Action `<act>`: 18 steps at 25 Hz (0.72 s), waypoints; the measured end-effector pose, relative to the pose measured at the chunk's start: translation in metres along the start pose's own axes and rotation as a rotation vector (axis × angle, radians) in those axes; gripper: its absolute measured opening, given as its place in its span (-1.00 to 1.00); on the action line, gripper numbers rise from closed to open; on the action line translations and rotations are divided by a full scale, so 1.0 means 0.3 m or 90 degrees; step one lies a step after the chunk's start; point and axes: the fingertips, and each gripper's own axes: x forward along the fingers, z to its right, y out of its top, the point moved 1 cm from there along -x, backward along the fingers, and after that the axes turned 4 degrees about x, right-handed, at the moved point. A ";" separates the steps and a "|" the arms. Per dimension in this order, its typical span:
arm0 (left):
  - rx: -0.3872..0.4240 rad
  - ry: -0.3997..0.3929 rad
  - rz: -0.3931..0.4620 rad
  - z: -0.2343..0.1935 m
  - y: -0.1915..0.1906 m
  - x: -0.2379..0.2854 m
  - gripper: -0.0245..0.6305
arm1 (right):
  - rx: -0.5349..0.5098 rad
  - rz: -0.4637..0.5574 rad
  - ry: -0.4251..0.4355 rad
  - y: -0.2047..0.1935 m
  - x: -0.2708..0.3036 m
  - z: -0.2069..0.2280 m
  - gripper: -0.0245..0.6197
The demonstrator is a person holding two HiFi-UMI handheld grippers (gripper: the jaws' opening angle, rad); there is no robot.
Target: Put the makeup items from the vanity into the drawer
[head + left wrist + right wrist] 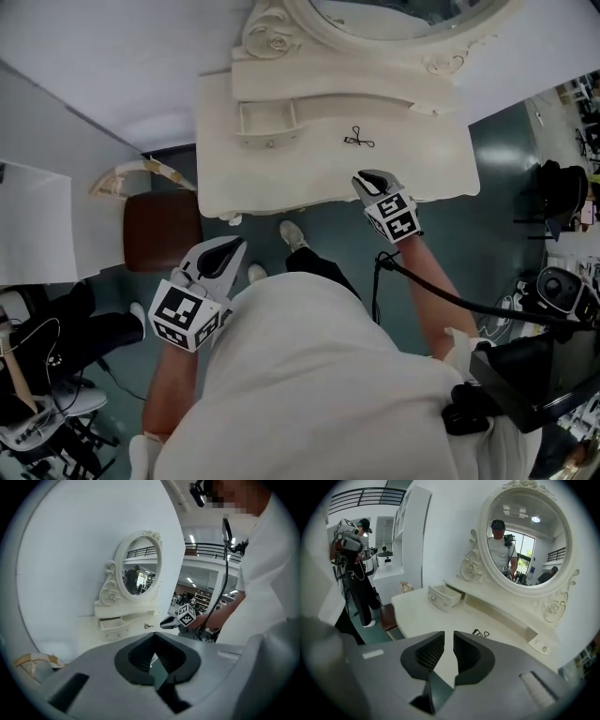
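Note:
A black eyelash curler (358, 141) lies on the cream vanity top (309, 178), right of the small drawer (267, 120), which stands pulled open. My right gripper (362, 177) hovers at the vanity's front edge, just short of the curler (480, 633). Its jaws stand a narrow gap apart with nothing between them. My left gripper (236, 246) hangs low over the floor in front of the vanity, jaw tips touching and empty. From the left gripper view the drawer (114, 624) and the curler (148, 626) show far off.
An oval mirror (525, 531) in a carved frame rises at the vanity's back. A brown stool (161, 230) stands left of the vanity, near a white wall. A black cable (441, 295) trails from my right arm. Dark equipment crowds the floor at the right (553, 291).

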 end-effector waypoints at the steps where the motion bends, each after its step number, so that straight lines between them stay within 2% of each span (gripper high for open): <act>1: -0.004 0.010 -0.001 -0.017 0.012 0.016 -0.92 | -0.005 -0.005 -0.001 0.004 0.033 0.039 -0.73; 5: -0.026 0.042 -0.002 -0.082 0.059 0.089 -0.92 | -0.033 -0.024 0.001 0.013 0.160 0.172 -0.69; 9: -0.039 0.065 -0.006 -0.127 0.102 0.164 -0.92 | -0.091 -0.049 0.000 0.018 0.278 0.289 -0.66; 18: -0.057 0.114 -0.013 -0.215 0.153 0.272 -0.92 | -0.181 -0.115 0.050 -0.037 0.464 0.374 -0.66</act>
